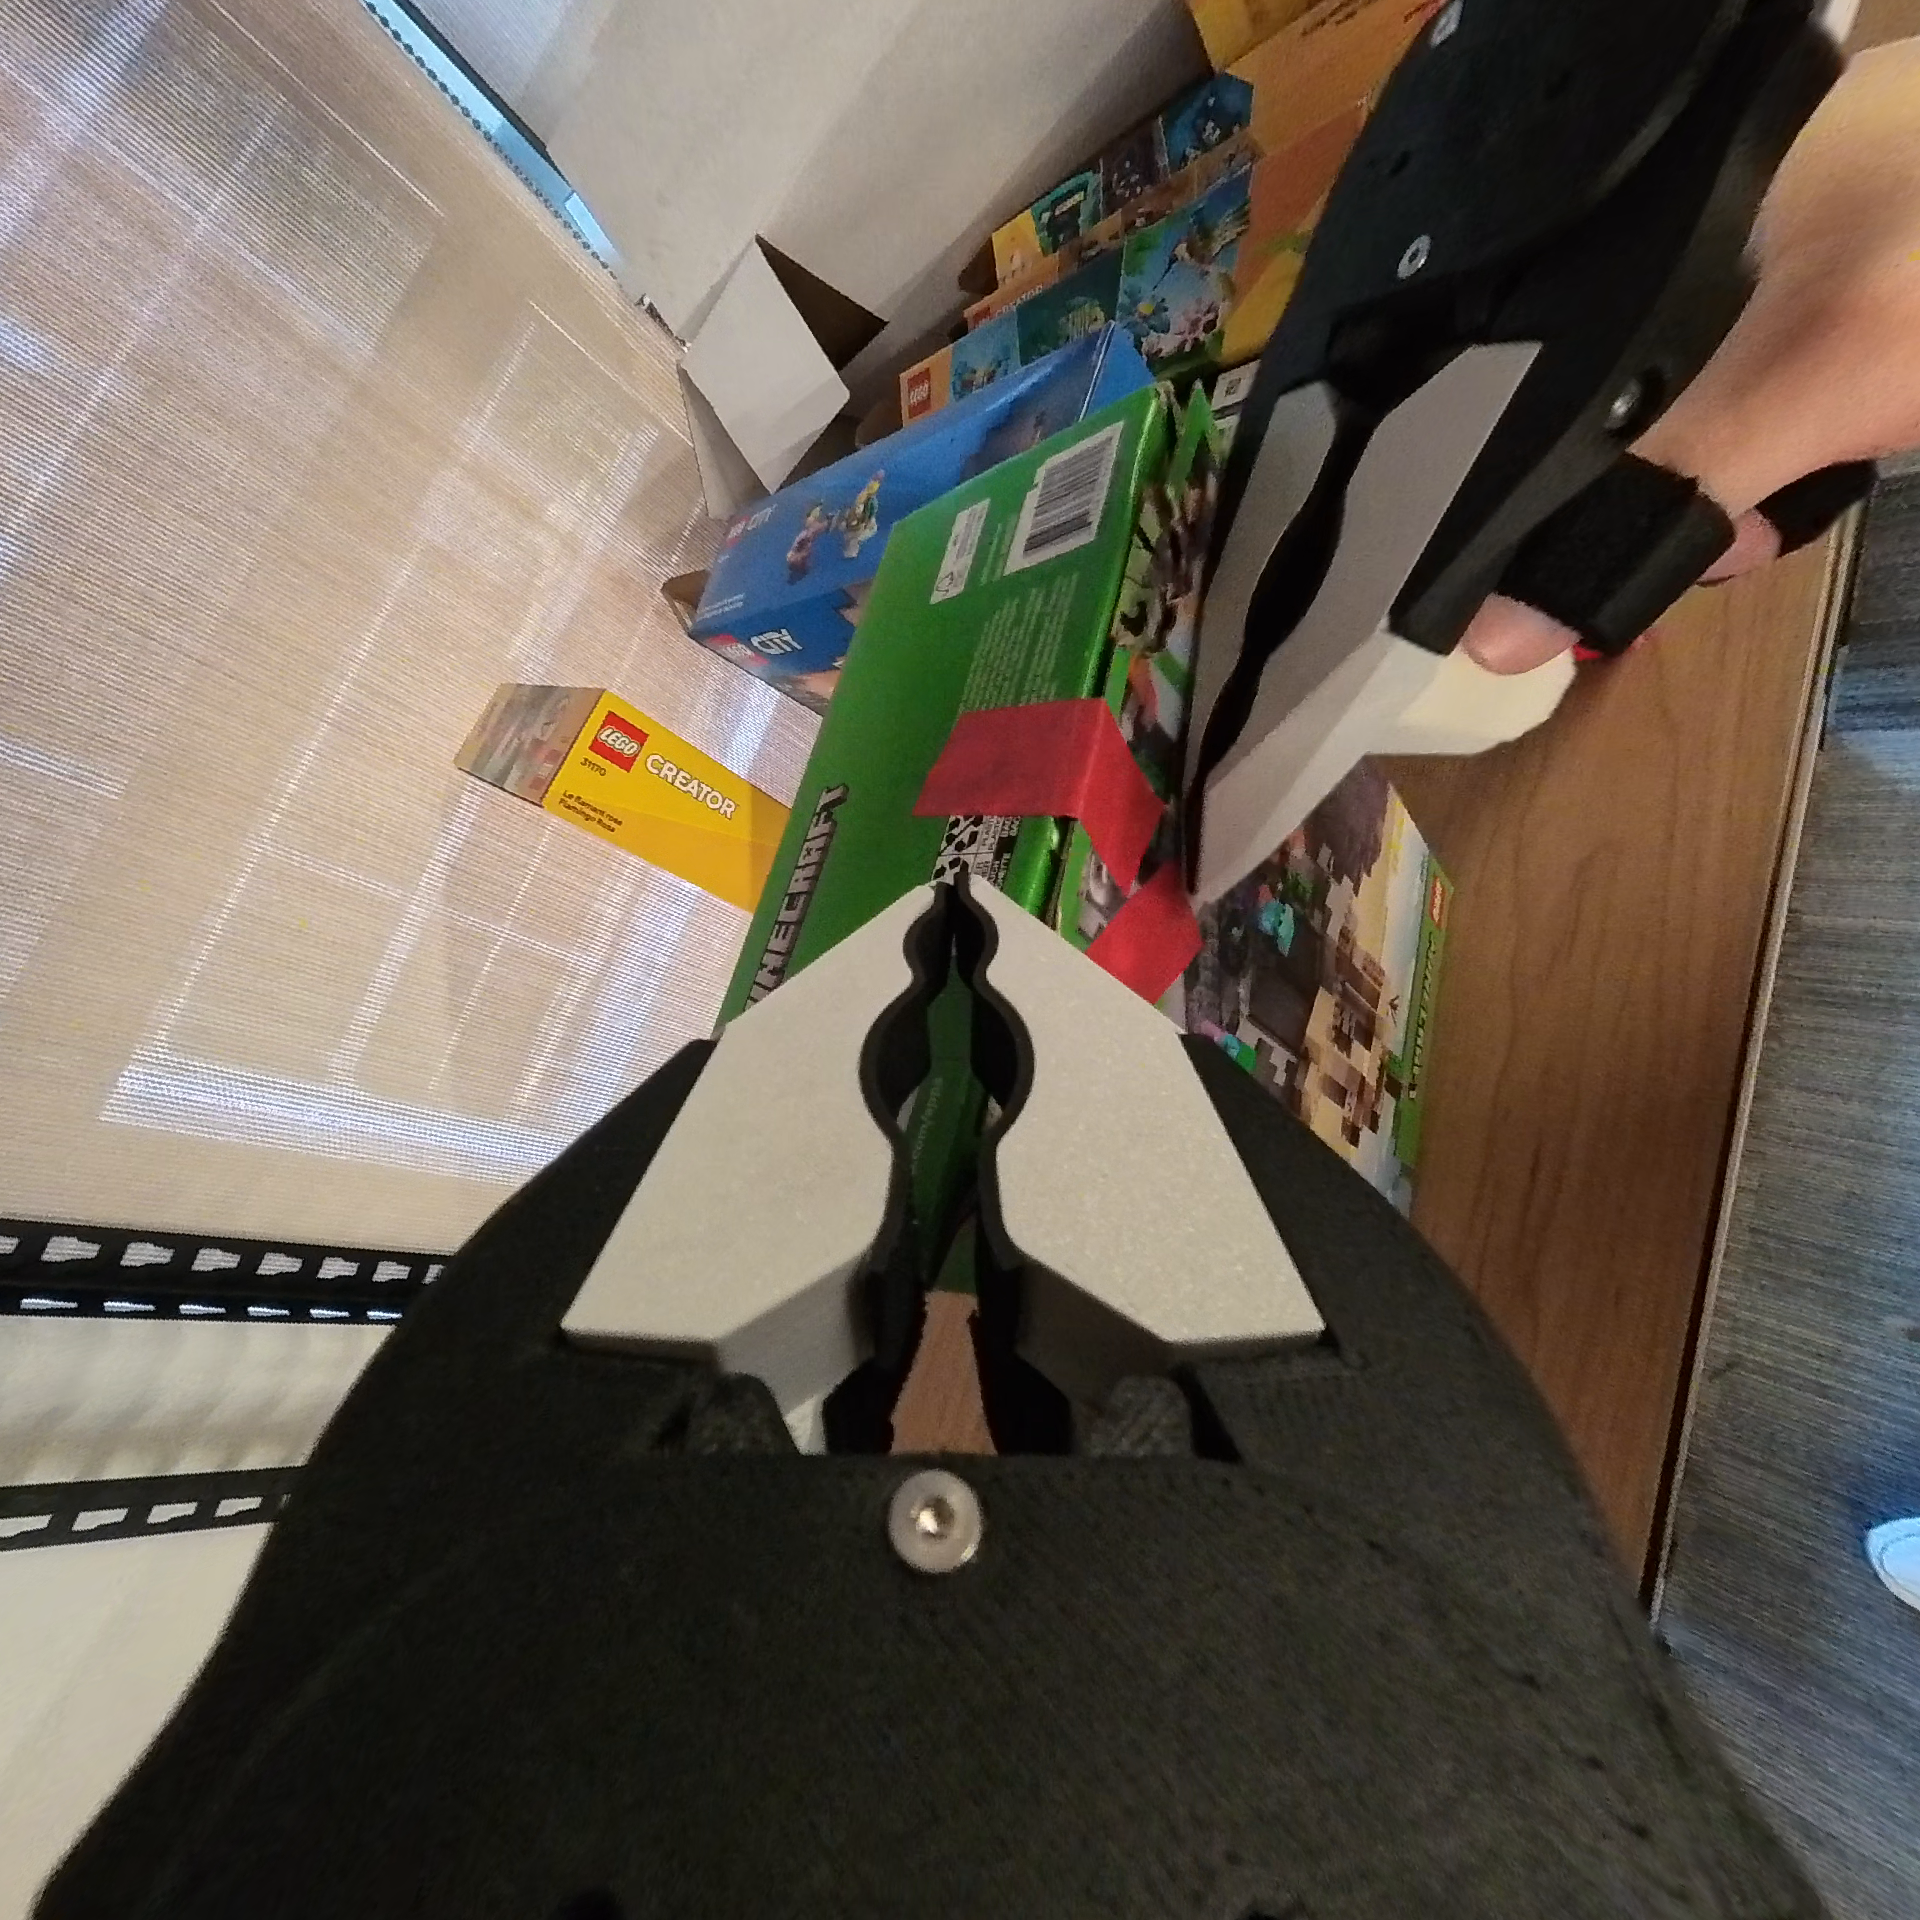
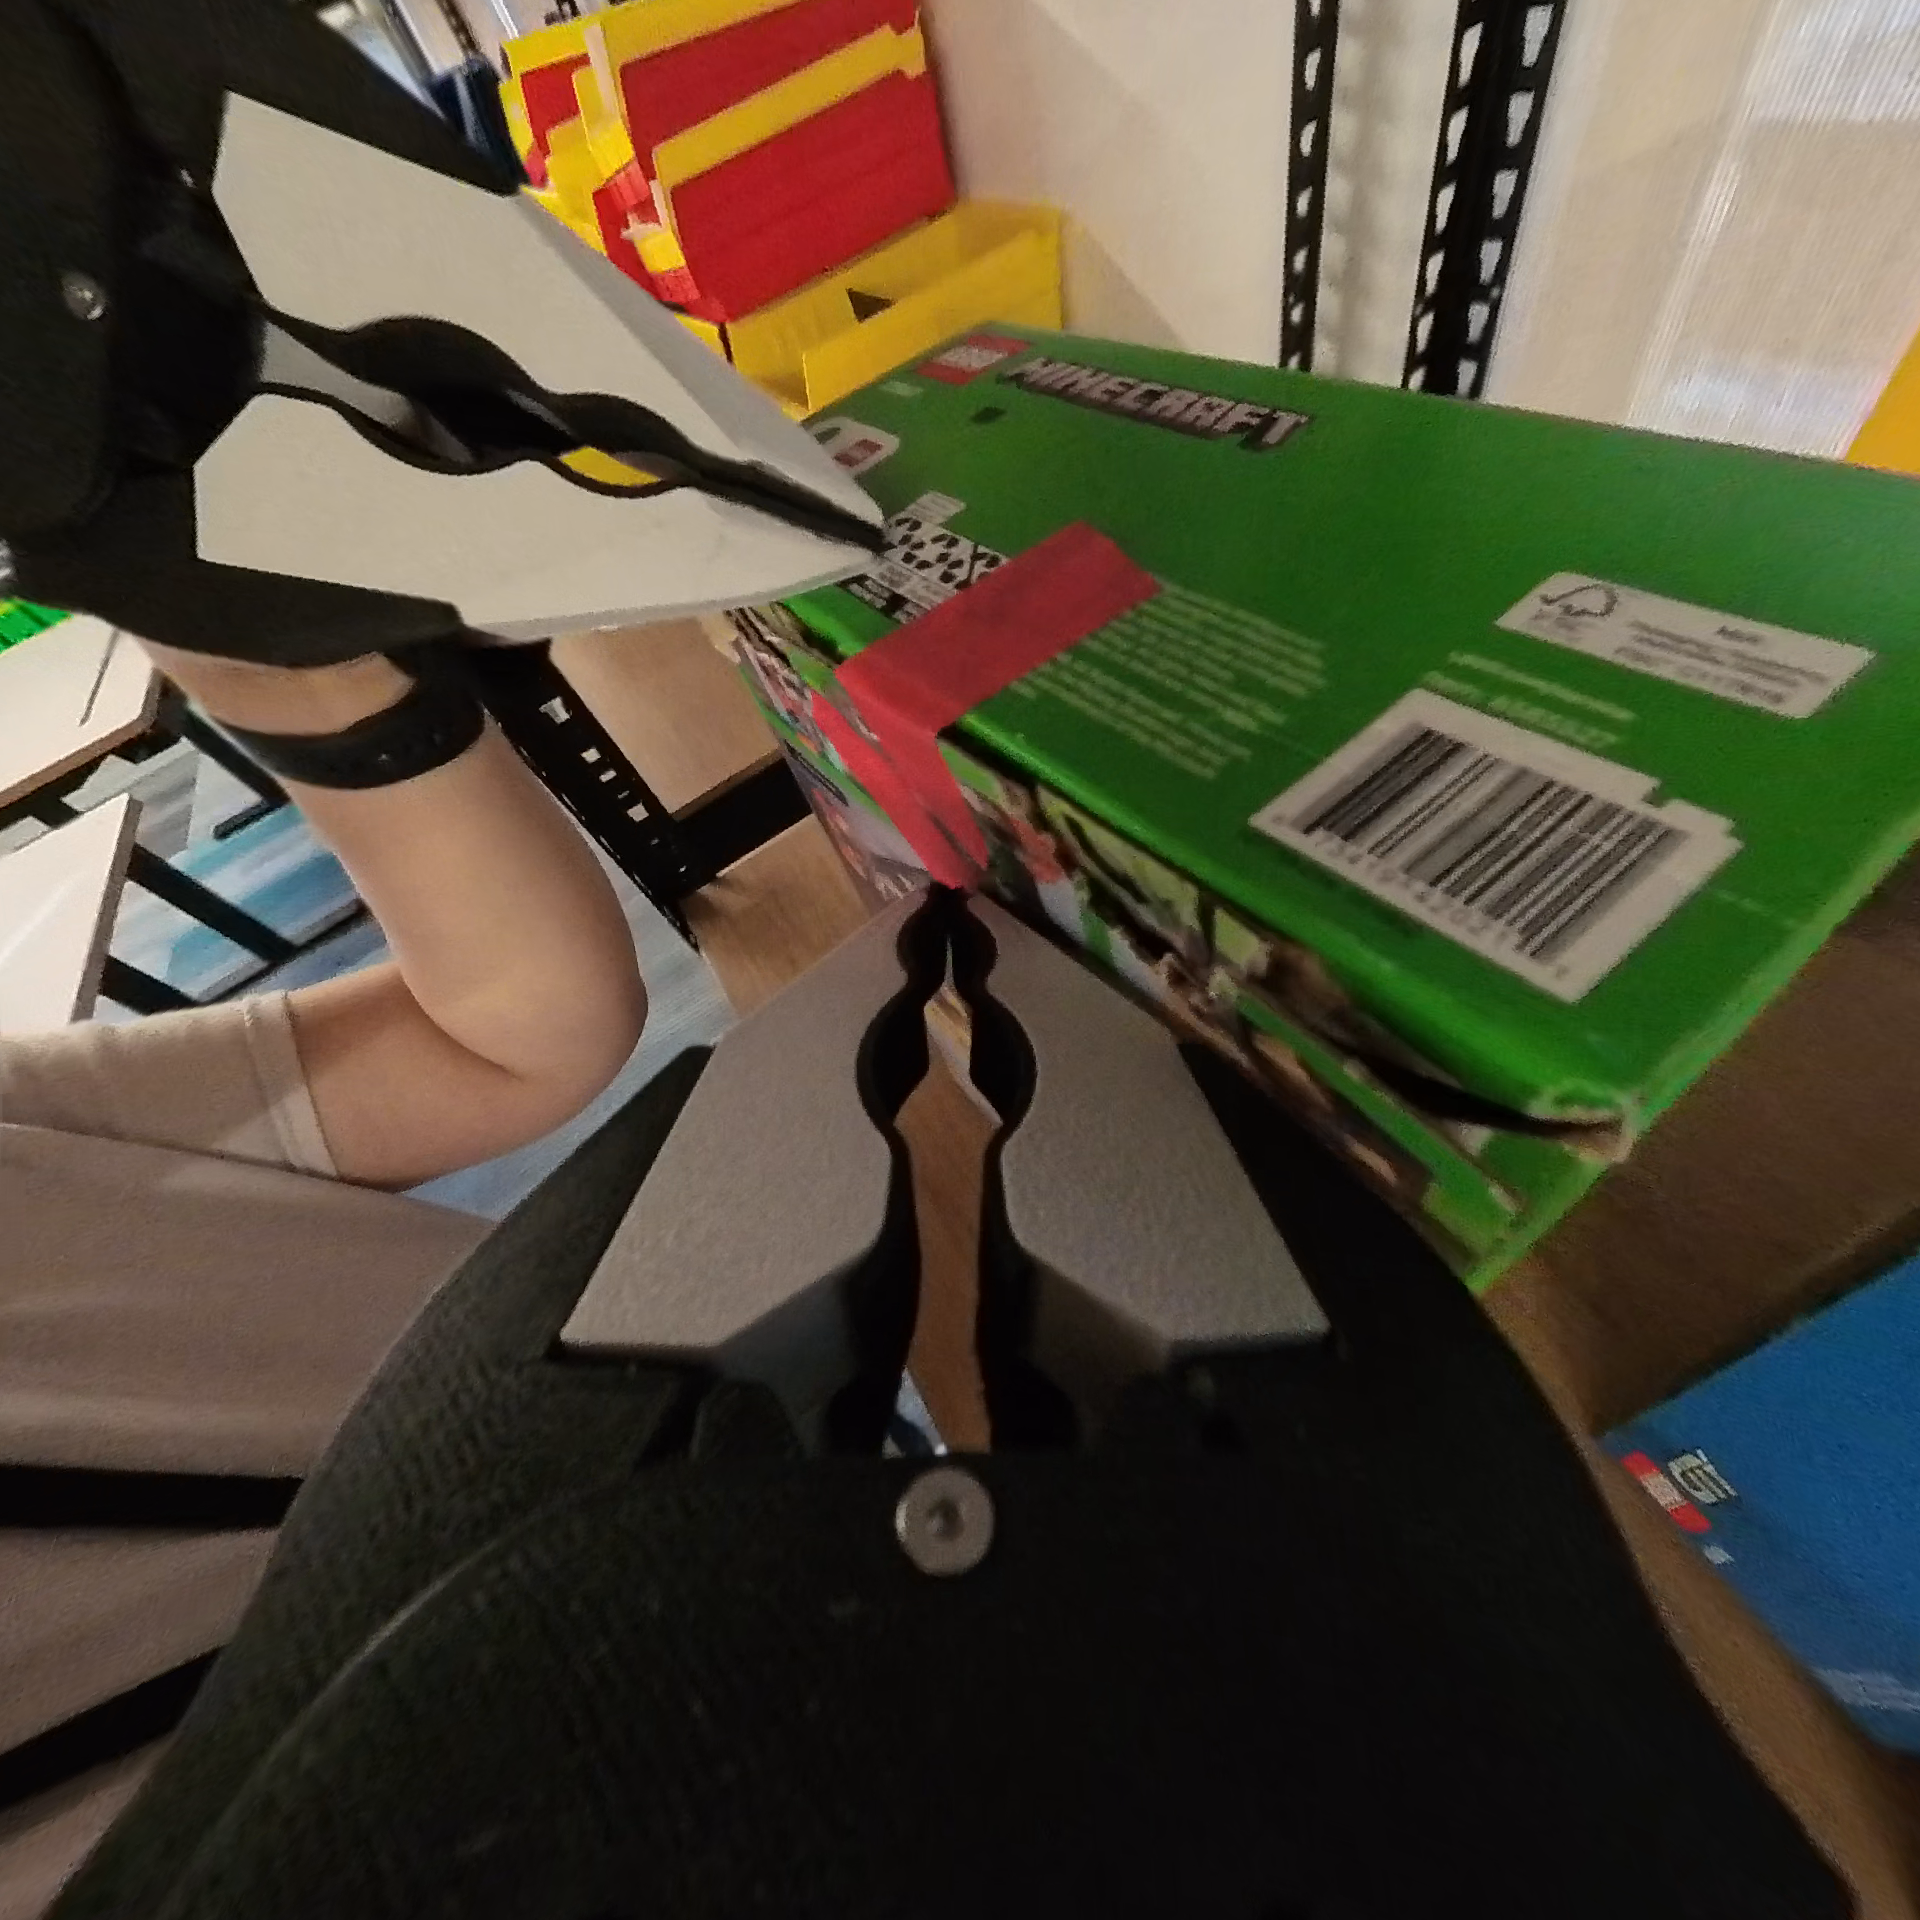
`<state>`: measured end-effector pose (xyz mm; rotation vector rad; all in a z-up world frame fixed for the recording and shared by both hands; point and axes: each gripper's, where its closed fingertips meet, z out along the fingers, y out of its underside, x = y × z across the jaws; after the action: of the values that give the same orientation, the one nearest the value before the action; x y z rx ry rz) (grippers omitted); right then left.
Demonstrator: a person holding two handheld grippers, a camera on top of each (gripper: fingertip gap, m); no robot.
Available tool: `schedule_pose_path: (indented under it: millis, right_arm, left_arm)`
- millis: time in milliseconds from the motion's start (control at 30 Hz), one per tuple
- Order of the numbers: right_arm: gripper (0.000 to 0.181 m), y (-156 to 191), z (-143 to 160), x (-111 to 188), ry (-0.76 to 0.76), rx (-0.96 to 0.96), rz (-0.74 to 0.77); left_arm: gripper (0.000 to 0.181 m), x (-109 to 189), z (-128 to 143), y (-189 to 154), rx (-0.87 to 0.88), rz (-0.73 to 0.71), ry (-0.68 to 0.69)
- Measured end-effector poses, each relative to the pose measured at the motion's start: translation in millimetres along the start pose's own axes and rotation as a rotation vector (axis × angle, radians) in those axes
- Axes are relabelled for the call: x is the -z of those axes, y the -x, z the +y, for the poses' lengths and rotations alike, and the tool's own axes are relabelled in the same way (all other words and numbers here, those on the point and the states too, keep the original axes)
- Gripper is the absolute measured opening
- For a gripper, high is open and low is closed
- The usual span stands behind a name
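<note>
Closing in from two sides, both tools are working at one corner of a green box [image 1: 935, 665] that is lying tilted on the wooden bench [image 1: 1621, 935]. The left gripper [image 1: 956, 896] is holding its fingers clenched together, the tips resting against the box's top edge just beside a strip of red tape [image 2: 997, 634]; whether they are pinching anything cannot be told. The right gripper [image 2: 948, 909] is also keeping its fingers shut, and they seem to be nipping the tape's loose lower end, which is hanging over the box's side face. Behind the green box, a blue box [image 1: 914, 499] is lying just beside it, a yellow box [image 1: 665, 790] is sitting near the window blind, and an open white carton [image 1: 769, 384] is standing farther back.
</note>
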<state>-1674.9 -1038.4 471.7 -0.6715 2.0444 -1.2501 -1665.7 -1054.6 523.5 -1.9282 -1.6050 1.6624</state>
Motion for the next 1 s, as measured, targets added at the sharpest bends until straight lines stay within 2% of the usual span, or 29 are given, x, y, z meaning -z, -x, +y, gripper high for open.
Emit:
schedule_pose_path:
  millis: [100,200,333,467,533,700,933,1000]
  right_arm:
    - [0.000,14,-13,-4,-0.049,0.062,-0.017]
    - [0.000,13,-15,-12,-0.002,0.079,0.004]
    - [0.000,20,-21,-15,-0.017,0.085,-0.026]
    - [0.000,9,4,-18,0.082,0.076,-0.002]
    - [0.000,10,3,-19,0.062,0.045,-0.030]
    - [0.000,29,-28,-23,0.000,0.156,-0.015]
    - [0.000,32,-38,-15,-0.077,0.125,-0.084]
    - [0.000,31,-29,-20,-0.055,0.132,-0.104]
  left_arm:
    - [0.000,1,0,-1,-0.003,0.001,-0.002]
    - [0.000,0,0,0,0.000,0.002,0.003]
    - [0.000,1,0,0,-0.002,0.000,-0.003]
    - [0.000,0,0,0,-0.002,0.000,-0.003]
    - [0.000,0,-1,0,-0.002,0.000,-0.002]
    - [0.000,0,-1,1,0.001,0.000,0.000]
    - [0.000,1,-1,1,0.004,0.003,0.001]
    - [0.000,1,-1,1,0.005,0.003,0.001]
